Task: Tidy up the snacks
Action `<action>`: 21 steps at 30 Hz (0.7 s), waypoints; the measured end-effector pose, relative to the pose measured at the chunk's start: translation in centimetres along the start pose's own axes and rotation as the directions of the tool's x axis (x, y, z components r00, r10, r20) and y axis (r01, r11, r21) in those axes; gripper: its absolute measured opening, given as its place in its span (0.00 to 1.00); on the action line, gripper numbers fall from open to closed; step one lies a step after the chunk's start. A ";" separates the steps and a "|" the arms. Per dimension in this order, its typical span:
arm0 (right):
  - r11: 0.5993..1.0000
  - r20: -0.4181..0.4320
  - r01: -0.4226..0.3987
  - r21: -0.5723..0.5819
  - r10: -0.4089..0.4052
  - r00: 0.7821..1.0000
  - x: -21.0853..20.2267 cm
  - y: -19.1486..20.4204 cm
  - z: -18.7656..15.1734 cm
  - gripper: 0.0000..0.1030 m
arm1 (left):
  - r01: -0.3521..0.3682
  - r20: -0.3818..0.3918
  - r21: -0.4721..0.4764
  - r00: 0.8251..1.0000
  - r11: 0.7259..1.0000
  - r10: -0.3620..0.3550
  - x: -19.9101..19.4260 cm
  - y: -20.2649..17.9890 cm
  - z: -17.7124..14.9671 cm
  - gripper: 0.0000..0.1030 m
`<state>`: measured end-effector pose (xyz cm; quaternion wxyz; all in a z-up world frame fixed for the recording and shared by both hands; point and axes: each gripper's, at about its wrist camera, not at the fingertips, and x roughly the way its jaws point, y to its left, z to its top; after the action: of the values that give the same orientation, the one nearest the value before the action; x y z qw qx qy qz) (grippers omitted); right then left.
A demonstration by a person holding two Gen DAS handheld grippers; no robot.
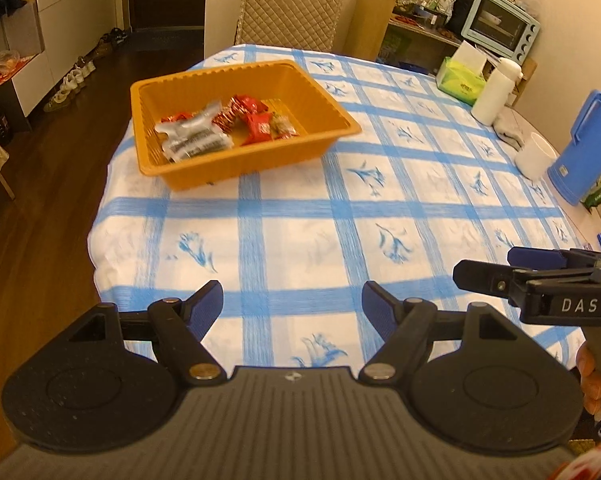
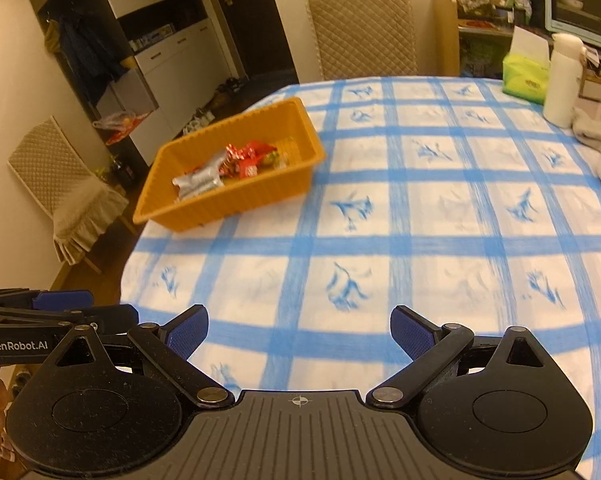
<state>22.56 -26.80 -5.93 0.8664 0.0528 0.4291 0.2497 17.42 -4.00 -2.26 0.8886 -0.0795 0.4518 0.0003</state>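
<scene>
basket: orange ribbed plastic basket [image 1: 236, 160] sits by the table's left edge, handy as the collecting spot.
snacks: silver and red wrapped snacks [image 1: 216, 128] lie inside it; blurred, so count unclear.
left gripper [image 1: 292, 308]: jaws apart, nothing between them, probably done dropping off.
right gripper [image 2: 300, 330]: jaws spread, empty too.
blue checked tablecloth [image 1: 340, 220]: no loose snacks showing.
views: the left shows a blue jug [image 1: 584, 148]; the right shows a side chair [image 2: 60, 184].

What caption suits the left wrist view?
Open left gripper over checked tablecloth, facing orange basket of snacks.
</scene>
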 end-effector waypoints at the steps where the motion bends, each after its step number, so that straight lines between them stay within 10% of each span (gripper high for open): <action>1: 1.000 -0.004 0.004 0.003 -0.004 1.000 -0.2 -0.1 -0.3 0.94 | 0.002 -0.001 0.002 1.000 1.000 -0.002 -0.1 -0.3 -0.2 0.73; 21: 1.000 -0.068 0.010 0.000 -0.010 0.998 -1.6 -1.5 -3.7 0.94 | 0.008 -0.025 0.003 1.000 1.000 -0.008 -0.8 -3.2 -3.5 0.73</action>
<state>19.48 -29.36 -7.57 0.8526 0.0421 0.4588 0.2468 14.34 -7.64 -3.16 0.8829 -0.0800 0.4626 -0.0051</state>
